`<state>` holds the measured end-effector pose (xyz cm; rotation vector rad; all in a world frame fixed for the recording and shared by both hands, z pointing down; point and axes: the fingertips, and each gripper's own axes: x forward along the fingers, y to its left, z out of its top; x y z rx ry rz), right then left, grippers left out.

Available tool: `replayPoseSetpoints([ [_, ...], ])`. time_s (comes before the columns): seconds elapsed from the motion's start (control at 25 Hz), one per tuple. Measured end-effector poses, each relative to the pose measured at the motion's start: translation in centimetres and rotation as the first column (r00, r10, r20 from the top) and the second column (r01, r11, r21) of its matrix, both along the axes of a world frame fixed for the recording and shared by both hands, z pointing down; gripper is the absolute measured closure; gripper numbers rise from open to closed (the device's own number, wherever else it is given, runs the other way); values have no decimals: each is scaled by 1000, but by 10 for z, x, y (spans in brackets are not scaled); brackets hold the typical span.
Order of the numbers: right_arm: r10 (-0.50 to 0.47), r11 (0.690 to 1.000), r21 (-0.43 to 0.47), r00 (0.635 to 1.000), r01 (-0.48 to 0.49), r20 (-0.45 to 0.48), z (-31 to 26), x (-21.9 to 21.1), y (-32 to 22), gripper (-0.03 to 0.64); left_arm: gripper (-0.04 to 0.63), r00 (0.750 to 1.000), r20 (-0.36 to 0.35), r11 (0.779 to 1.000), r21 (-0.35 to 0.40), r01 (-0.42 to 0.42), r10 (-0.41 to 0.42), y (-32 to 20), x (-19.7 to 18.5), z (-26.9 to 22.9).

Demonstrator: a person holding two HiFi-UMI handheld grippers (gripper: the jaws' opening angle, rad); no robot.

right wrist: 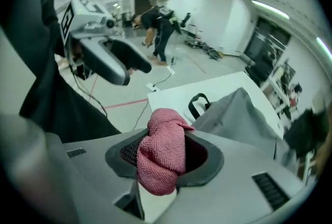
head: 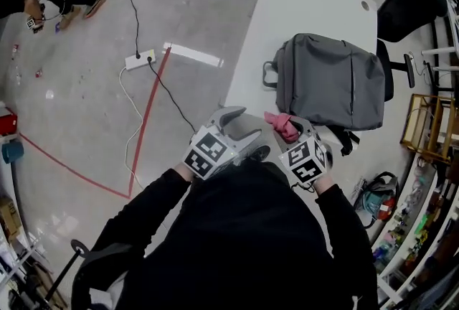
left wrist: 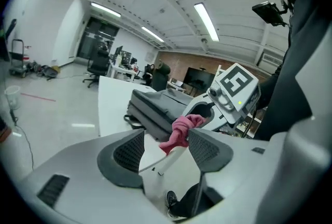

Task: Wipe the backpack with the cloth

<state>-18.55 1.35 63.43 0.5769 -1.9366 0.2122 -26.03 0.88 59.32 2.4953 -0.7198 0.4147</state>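
In the head view, the backpack (head: 330,82) lay flat at the near end of the desk (head: 301,0). Its long axis ran across the desk, with the handle toward the left edge. Your right gripper (head: 287,130) was the nearer one, just short of the pack's near side and clamped on the pink cloth (head: 282,125). Your left gripper (head: 247,123) hung beside it, off the desk's near-left corner.

The left gripper view showed its jaws wide apart with nothing between the pads; the cloth sat beyond them.

The right gripper view showed the bunched cloth pinched, with the backpack ahead and to the right and nothing in between.
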Motion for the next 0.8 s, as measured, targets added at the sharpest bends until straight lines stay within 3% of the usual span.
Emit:
replayPoseSetpoints([
  [0.08,-171,984,22,979,174,-113,6,-16,-5,456,319,997,5,997,-11,81,-81,-3,-29,4],
  [0.2,-395,909,26,878,417,-271,12,-36,-24,456,319,975,10,975,-35,221,-221,0,-73,8],
  [0.28,-475,855,32,806,518,-354,14,-45,-50,456,319,955,21,954,-39,296,-295,7,-101,10],
  [0.32,-488,842,32,786,538,-378,15,-48,-67,457,319,943,27,943,-41,332,-331,11,-114,11],
  [0.4,-480,847,23,784,531,-394,18,-50,-105,457,319,912,37,911,-51,409,-408,22,-137,13],
  [0.56,-417,880,36,807,474,-418,16,-42,-184,456,319,831,50,827,-76,557,-554,45,-165,17],
  [0.8,-381,877,97,804,470,-456,10,-38,-280,457,319,702,84,694,-107,712,-708,67,-161,14],
])
